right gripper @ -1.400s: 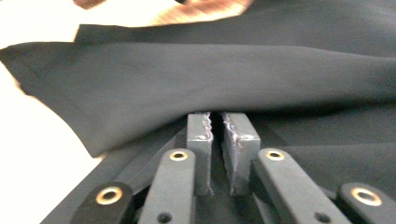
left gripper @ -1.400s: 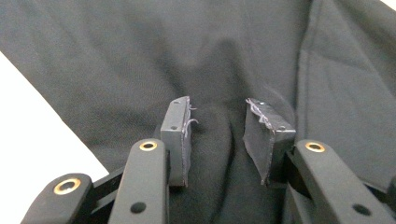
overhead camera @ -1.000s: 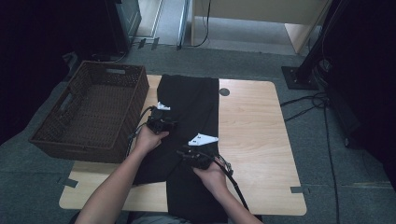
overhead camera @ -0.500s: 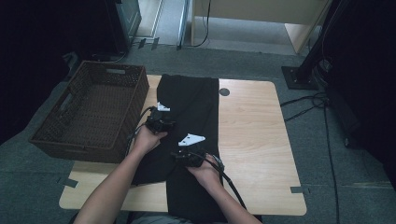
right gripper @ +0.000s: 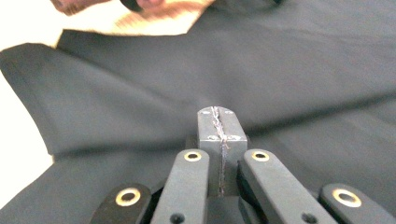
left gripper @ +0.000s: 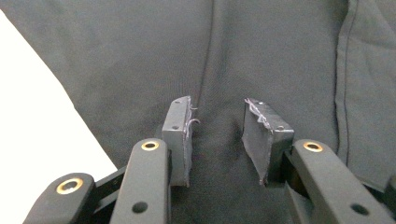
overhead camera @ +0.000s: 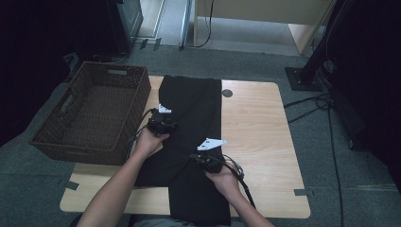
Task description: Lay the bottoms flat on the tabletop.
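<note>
- In the left gripper view, the left gripper (left gripper: 218, 135) is seen with its jaws partly apart and lately drawn a little closer; its pads (left gripper: 180, 135) rest on the black garment (left gripper: 261, 56), a small ridge of cloth lying in the gap, and no pressing grip can be made out.
- In the right gripper view, the right gripper (right gripper: 220, 133) is seen closed, pad against pad, having just been brought together; whether a fold of cloth is pinched between them cannot be told.
- One black garment (overhead camera: 194, 118) is spread along the middle of the one wooden table (overhead camera: 260, 123), from the upper centre to the lower edge of the high view.
- One woven basket (overhead camera: 94, 111) stands at the left of the high view.
- Two grippers are counted: left (overhead camera: 161, 124), right (overhead camera: 208, 158).
</note>
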`<state>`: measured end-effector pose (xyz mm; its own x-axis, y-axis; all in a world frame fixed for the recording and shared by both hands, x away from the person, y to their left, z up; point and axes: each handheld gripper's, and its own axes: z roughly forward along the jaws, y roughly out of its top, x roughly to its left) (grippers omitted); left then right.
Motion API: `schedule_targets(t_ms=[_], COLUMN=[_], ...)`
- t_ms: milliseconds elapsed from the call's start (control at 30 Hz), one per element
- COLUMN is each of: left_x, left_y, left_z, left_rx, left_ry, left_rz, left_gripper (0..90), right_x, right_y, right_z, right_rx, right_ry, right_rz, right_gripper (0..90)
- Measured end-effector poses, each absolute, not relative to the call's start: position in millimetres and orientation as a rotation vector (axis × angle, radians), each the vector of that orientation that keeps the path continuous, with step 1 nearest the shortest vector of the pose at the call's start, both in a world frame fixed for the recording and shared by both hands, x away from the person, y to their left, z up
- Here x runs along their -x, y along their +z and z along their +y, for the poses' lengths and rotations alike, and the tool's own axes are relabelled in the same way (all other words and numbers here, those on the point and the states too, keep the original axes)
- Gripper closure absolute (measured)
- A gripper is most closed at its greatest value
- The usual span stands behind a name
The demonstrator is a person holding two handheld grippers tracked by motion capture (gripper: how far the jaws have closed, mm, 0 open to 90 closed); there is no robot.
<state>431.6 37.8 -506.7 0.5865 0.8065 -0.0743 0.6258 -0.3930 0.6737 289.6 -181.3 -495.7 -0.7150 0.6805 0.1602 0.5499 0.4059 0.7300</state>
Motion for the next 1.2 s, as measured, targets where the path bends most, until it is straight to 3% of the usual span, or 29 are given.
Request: schedule_targets(t_ms=[200, 333, 433, 700, 867, 1067, 1200], left_x=[-432.2, -432.9, -432.9, -433.2, -434.5, -434.1, -432.2], left_y=[-506.5, -506.4, -506.3, -505.9, -505.1, -505.1, -505.4], left_z=[38.1, 38.8, 38.7, 37.8, 39.2, 38.3, 36.3], left_rx=[-2.136, -2.122, -2.123, -2.12, -2.126, -2.135, -2.151], left_ry=[0.336, 0.324, 0.325, 0.32, 0.301, 0.315, 0.348], left_rz=[1.149, 1.165, 1.166, 1.175, 1.175, 1.167, 1.153], left_gripper=[62.7, 62.7, 62.7, 61.9, 62.0, 62.0, 62.4], right_x=[-278.5, -289.3, -297.4, -317.7, -326.5, -322.8, -318.8], right_y=[-493.0, -494.1, -495.7, -496.4, -508.6, -519.3, -518.2], right_z=[-213.5, -215.2, -206.5, -167.9, -139.4, -125.8, -127.9], right_rx=[-1.151, -1.215, -1.218, -1.166, -1.169, -1.114, -1.08], right_ry=[1.168, 1.216, 1.216, 1.252, 1.147, 1.078, 1.095], right_rz=[2.473, 2.432, 2.424, 2.38, 2.341, 2.353, 2.369], right_gripper=[90.0, 73.9, 70.2, 44.2, 35.9, 36.5, 64.7])
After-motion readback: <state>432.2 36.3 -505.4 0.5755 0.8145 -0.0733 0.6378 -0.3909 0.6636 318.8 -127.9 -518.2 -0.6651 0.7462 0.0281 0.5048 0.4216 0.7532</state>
